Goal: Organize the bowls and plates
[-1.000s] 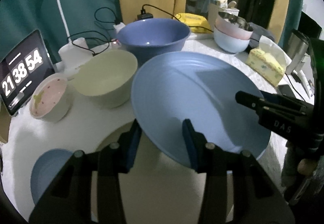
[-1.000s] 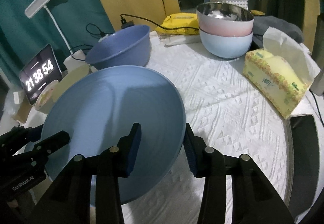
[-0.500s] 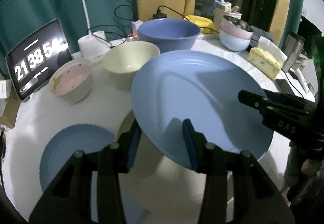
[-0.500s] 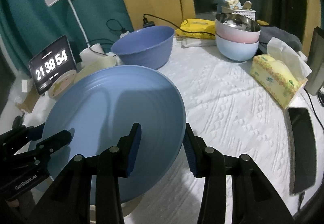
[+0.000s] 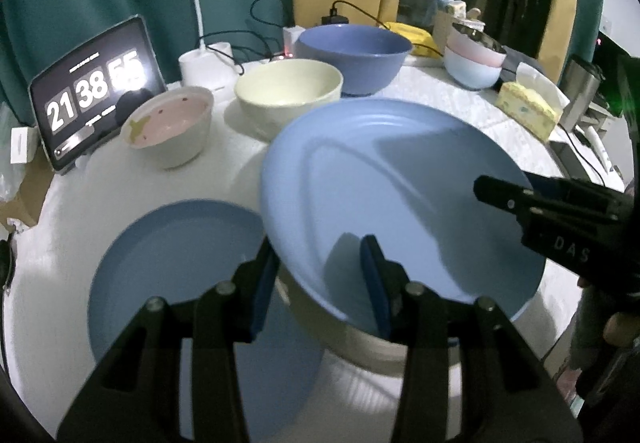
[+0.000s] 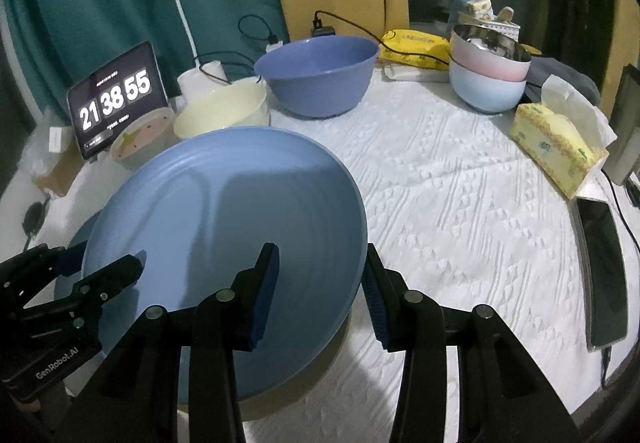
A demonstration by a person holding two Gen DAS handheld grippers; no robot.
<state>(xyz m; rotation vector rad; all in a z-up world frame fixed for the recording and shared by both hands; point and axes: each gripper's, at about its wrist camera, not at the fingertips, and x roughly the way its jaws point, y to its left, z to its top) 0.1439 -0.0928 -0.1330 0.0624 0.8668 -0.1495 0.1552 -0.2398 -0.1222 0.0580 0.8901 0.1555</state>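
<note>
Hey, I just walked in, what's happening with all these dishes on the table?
Someone is sorting dishes with two hand-held grippers. The left hand-held gripper and the right hand-held gripper each straddle an edge of a large blue plate, holding it tilted above the table. A second blue plate lies flat below on the left. Behind stand a pink bowl, a cream bowl, a big blue bowl and a bowl stack.

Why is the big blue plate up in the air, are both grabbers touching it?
Touching. The left wrist view shows the left gripper straddling the big blue plate's rim; the right wrist view shows the right gripper clamping the opposite edge.
</note>
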